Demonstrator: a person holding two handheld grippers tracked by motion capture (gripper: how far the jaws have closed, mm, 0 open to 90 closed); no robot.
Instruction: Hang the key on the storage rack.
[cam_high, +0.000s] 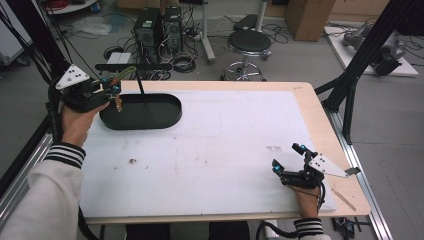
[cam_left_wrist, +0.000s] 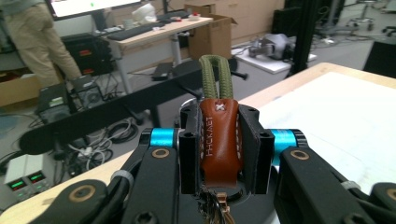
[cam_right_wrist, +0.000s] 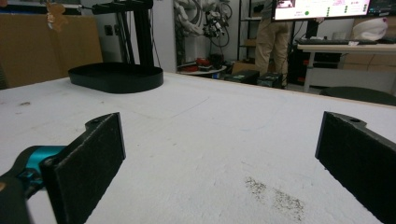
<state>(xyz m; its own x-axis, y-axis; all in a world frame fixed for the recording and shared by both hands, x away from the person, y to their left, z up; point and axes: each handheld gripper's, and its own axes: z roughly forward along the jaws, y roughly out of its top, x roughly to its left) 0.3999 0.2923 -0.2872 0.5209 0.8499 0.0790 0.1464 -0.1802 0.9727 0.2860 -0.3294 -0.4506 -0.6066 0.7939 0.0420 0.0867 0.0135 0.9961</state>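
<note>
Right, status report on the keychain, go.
Left gripper shut on brown leather keychain, green cord loop up. Right gripper open, low over white mat. Black oval tray beside left gripper; crossbar stand behind.

Both sleeves are white with black-and-white striped cuffs. The left tongs (cam_high: 116, 89) are black, with cyan metal pins at the jaw joints, brass-ringed pivots and hex screws. A grey three-cornered plate, drilled with small holes, tops each body. The right tongs (cam_high: 286, 159) have black foam-faced pads (cam_right_wrist: 91, 168), and black cables trail from both.
</note>
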